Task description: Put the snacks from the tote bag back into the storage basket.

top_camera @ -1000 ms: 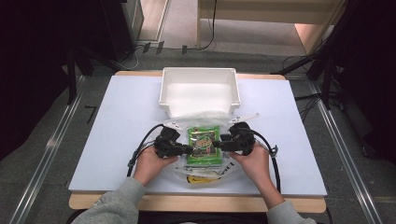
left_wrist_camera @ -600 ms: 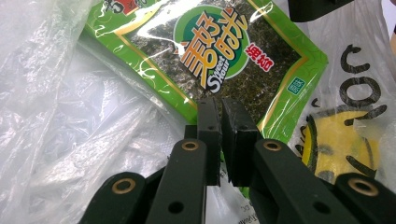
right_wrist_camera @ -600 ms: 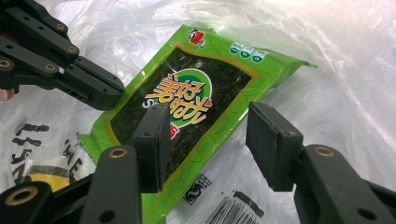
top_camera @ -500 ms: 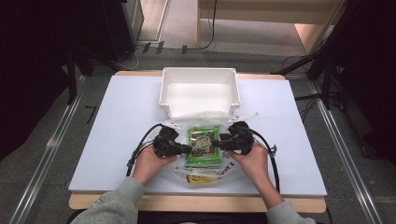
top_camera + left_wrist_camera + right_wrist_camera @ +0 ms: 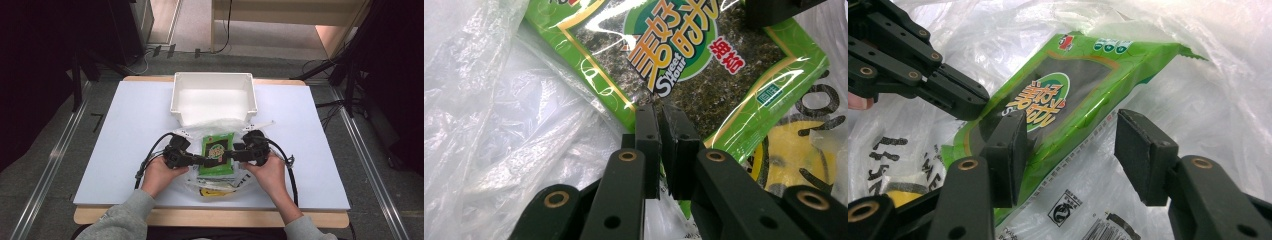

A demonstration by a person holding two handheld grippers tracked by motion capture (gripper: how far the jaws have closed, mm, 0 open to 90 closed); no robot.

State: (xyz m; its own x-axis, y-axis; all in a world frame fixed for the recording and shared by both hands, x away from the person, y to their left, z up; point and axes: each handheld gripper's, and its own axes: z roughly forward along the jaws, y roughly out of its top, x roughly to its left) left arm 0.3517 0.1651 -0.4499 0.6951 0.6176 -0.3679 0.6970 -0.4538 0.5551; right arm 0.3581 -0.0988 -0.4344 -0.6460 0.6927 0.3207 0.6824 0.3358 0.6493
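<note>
A green seaweed snack packet (image 5: 217, 152) lies flat on a crumpled clear plastic bag (image 5: 215, 187) near the table's front. My left gripper (image 5: 204, 161) comes in from the packet's left side. Its jaws (image 5: 658, 112) are pinched together on the edge of the packet (image 5: 704, 65). My right gripper (image 5: 227, 155) reaches in from the right. Its jaws (image 5: 1073, 127) have just been opening and stand wide. One pad (image 5: 1010, 145) hangs over the packet (image 5: 1073, 85), the other over bare bag. The left gripper's tip (image 5: 975, 102) shows beyond it.
An empty white bin (image 5: 175, 95) stands just behind the bag at mid-table. The bag (image 5: 1088, 210) carries printed marks and a yellow logo (image 5: 794, 165). White table surface (image 5: 125, 130) stretches to both sides. The table's front edge is close to the person's sleeves.
</note>
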